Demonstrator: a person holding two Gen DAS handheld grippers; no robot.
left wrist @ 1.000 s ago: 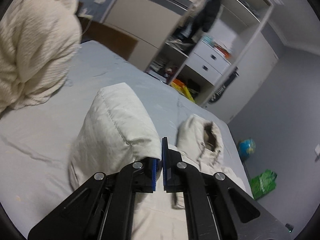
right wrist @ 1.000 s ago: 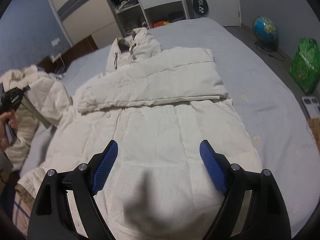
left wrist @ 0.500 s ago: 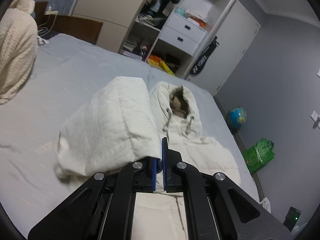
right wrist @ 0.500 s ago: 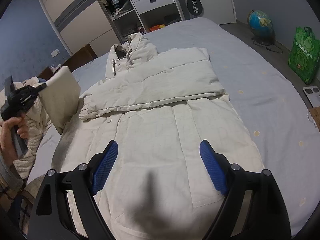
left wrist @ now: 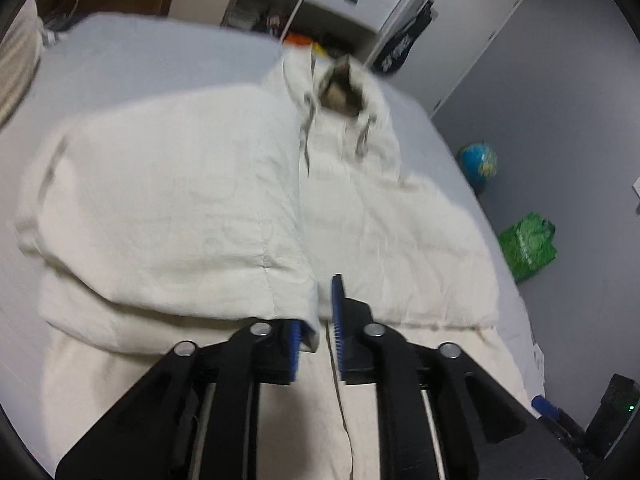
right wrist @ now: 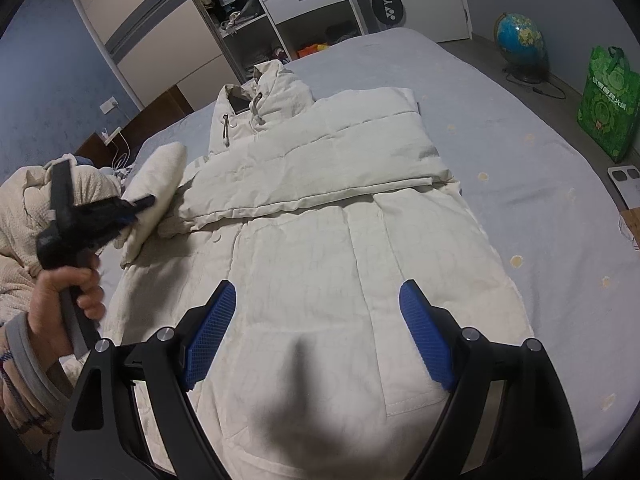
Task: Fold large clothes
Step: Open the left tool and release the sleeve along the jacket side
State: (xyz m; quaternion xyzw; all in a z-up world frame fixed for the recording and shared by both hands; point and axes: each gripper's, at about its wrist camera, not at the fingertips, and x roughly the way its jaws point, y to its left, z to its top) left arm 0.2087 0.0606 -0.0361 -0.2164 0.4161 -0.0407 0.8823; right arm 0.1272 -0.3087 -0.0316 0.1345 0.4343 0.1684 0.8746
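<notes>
Directly ahead in the left wrist view, the left gripper [left wrist: 316, 332] pinches the cuff of a cream sleeve [left wrist: 172, 216], folded over the jacket [left wrist: 392, 240]. Seen from the right wrist, the right gripper [right wrist: 316, 332] hovers spread wide above the jacket's hem on the bed [right wrist: 540, 168].

Cream jacket [right wrist: 320, 248] (sleeve folded) on bed [right wrist: 520, 128]

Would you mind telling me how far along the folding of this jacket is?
One sleeve already lies folded across the chest of the jacket, which is spread on the bed. The left gripper grips the other sleeve, carrying it inward over the body. The right gripper hovers open. The body and hood remain unfolded.
</notes>
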